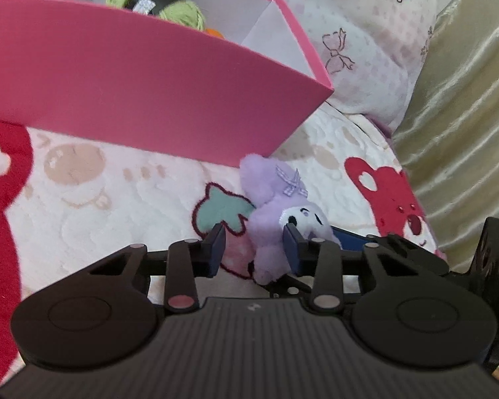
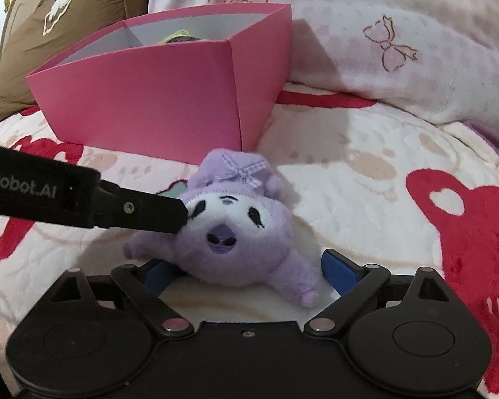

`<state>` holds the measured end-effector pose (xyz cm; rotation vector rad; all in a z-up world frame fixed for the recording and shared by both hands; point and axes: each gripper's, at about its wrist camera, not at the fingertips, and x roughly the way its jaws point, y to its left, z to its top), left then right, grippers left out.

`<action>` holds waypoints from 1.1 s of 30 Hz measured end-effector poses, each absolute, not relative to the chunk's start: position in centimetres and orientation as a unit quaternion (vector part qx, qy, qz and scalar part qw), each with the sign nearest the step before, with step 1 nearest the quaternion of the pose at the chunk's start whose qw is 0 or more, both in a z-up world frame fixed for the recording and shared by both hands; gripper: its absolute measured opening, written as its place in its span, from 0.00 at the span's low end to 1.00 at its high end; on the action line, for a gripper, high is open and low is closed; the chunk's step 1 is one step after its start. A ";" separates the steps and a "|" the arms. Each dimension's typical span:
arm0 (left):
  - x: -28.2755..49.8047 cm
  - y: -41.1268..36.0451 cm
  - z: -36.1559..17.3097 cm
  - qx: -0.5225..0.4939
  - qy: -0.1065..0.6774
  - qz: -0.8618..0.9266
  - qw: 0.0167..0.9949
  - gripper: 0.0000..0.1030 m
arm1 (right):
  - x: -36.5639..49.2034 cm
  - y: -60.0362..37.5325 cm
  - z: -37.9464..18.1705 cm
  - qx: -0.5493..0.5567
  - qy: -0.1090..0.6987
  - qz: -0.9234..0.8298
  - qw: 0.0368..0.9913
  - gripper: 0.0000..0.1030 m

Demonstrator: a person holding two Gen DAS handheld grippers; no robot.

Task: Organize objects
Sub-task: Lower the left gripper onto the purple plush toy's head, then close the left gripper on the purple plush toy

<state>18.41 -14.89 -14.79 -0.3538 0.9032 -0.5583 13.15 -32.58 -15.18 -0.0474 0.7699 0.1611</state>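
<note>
Plush toy (image 2: 236, 232), purple and fluffy, lies on the bed (image 2: 366, 166) in the middle of the frame, just in front of the pink box (image 2: 156, 99). It looks light, soft and squashy, so you can squeeze it and not break it. Your left tool (image 1: 254, 246) is clenched on its head. Your right tool (image 2: 249, 274) is released, spread wide around its body. Grab the fat middle, not a thin arm. On the left tool's side you can read "nRobot.AI".
</note>
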 end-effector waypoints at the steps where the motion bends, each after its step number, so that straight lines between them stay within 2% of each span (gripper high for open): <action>1: 18.6 -14.9 -15.0 -0.177 0.438 -0.272 0.838 0.36 | 13.0 -32.6 -15.1 -0.024 0.376 0.078 0.923 0.89; 5: 18.7 -14.8 -15.6 -0.195 0.457 -0.284 0.820 0.36 | 12.2 -32.5 -14.6 -0.022 0.378 0.081 0.922 0.76; 8: 18.4 -14.6 -15.6 -0.205 0.454 -0.288 0.818 0.29 | 11.6 -32.6 -14.3 -0.016 0.375 0.082 0.923 0.67; 10: 18.2 -14.6 -15.5 -0.199 0.451 -0.290 0.820 0.28 | 11.3 -32.6 -14.3 -0.009 0.373 0.091 0.923 0.62; 15: 17.7 -14.1 -15.1 -0.192 0.446 -0.297 0.822 0.28 | 10.6 -31.8 -14.4 -0.008 0.367 0.086 0.926 0.57; 17: 17.4 -13.7 -15.0 -0.198 0.448 -0.299 0.819 0.28 | 10.3 -31.5 -13.9 -0.008 0.369 0.094 0.925 0.52; 24: 15.7 -13.0 -14.7 -0.165 0.463 -0.307 0.815 0.28 | 8.4 -29.5 -13.3 -0.044 0.386 0.099 0.916 0.53; 28: 15.5 -11.8 -13.6 -0.159 0.455 -0.298 0.824 0.28 | 7.7 -29.3 -13.1 -0.063 0.384 0.105 0.915 0.66; 30: 15.5 -11.3 -12.9 -0.163 0.436 -0.301 0.832 0.37 | 7.7 -29.5 -13.0 -0.062 0.384 0.107 0.915 0.67; 33: 15.7 -10.6 -12.3 -0.192 0.418 -0.305 0.834 0.39 | 8.1 -29.6 -12.6 -0.052 0.386 0.117 0.914 0.69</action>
